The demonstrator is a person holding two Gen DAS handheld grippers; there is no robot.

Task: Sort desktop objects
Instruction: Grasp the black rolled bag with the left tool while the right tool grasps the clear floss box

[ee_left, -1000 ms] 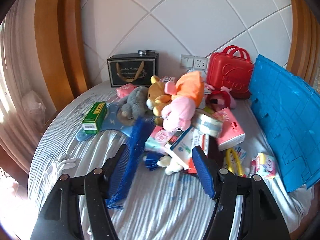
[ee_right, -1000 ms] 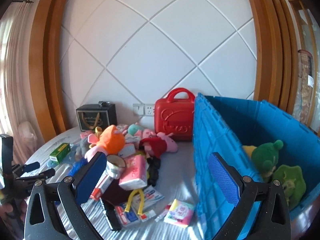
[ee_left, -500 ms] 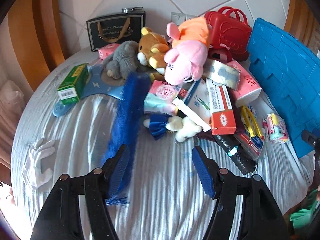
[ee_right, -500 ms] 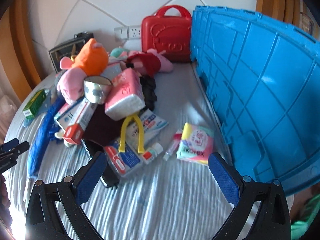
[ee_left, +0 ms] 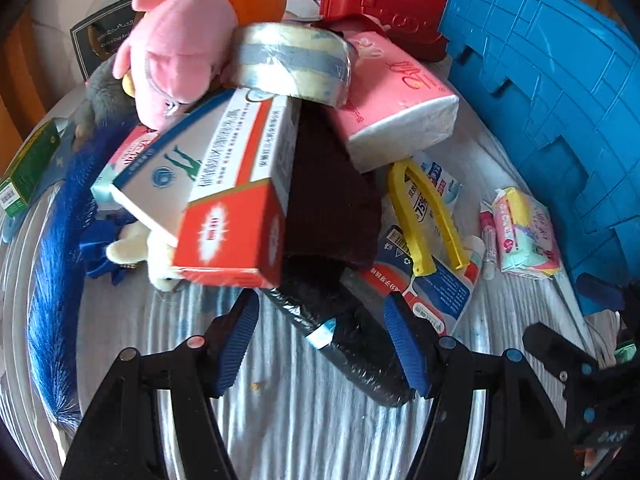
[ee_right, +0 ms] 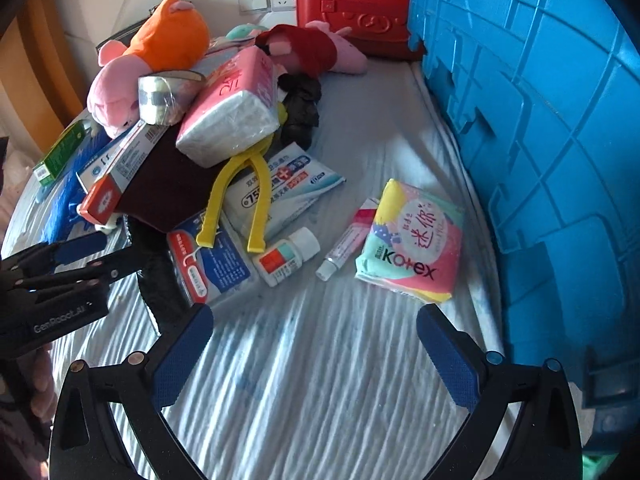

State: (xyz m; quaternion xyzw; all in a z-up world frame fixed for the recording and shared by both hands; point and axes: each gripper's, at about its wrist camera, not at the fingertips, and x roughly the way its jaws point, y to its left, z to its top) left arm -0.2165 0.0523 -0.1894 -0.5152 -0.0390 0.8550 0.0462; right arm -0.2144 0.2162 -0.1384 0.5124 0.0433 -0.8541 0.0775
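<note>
left wrist view: grippers low over a heap beside a blue crate

left wrist view puts the left gripper (ee_left: 320, 332) close above a black plastic-wrapped bundle (ee_left: 352, 344) on the striped cloth (ee_left: 304, 432); its fingers stand apart with the bundle's near end lying between them, pads not pressing it. the blue crate (ee_left: 560, 92) stands along the right edge of the table; only its ribbed outer wall shows in either view, so what it holds cannot be told. a red case (ee_right: 360, 4) stands shut against the back wall beside the crate.

the heap is a loose pile: a long red-and-white box (ee_left: 224, 184) lies tilted on top, a roll of tape (ee_left: 292, 60) rests on its far end, a pink tissue pack (ee_left: 396, 100) leans over a dark maroon cloth (ee_left: 328, 200), and a pink plush (ee_left: 176, 52) with an orange hood sits behind. yellow tongs (ee_right: 244, 196) lie across flat blue-and-white packets.

in the right wrist view the right gripper (ee_right: 316, 352) hangs over bare cloth with its fingers wide apart and nothing between them. just beyond lie a small white bottle (ee_right: 288, 258), a thin tube (ee_right: 346, 240) and a kotex pack (ee_right: 412, 240), the pack near the crate's wall.
</note>
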